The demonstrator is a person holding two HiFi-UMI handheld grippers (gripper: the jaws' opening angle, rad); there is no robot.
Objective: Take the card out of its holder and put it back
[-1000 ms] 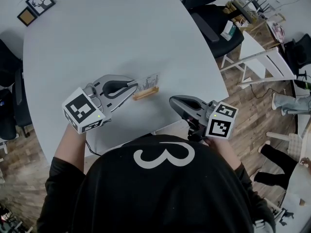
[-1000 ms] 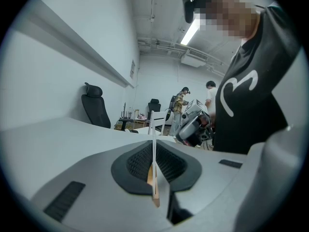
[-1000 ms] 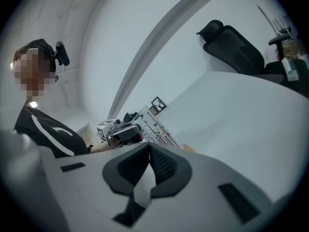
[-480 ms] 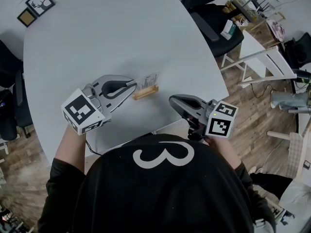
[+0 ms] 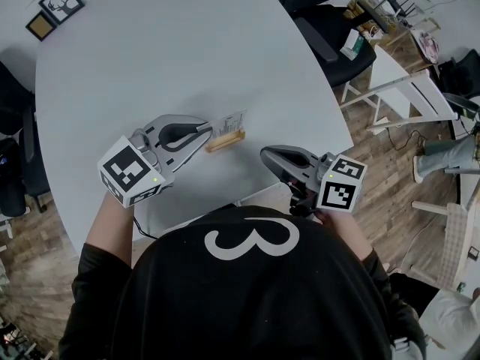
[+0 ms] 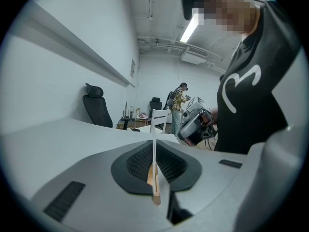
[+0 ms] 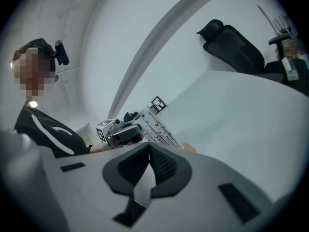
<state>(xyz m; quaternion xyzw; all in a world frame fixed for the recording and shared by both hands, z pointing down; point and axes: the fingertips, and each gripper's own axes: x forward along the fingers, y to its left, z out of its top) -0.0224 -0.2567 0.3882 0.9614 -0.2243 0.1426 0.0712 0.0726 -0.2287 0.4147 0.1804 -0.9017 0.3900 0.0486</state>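
A white printed card [image 5: 230,124] stands upright in a small wooden holder [image 5: 225,142] on the white table [image 5: 172,58]. My left gripper [image 5: 209,132] is at the card's left end and shut on it. In the left gripper view the card [image 6: 153,129] shows edge-on, pinched between the pads, with the wooden holder [image 6: 153,180] below. My right gripper [image 5: 264,154] hovers near the table's front edge, to the right of the holder, shut with nothing in it. The right gripper view looks past its touching pads [image 7: 159,164] at the card [image 7: 159,124] and the left gripper [image 7: 123,132].
Two small framed pictures [image 5: 62,2] lie at the table's far left corner. A black office chair [image 5: 330,43] and a white chair [image 5: 405,96] stand on the wooden floor to the right. The table's rounded edge runs just beside my right gripper.
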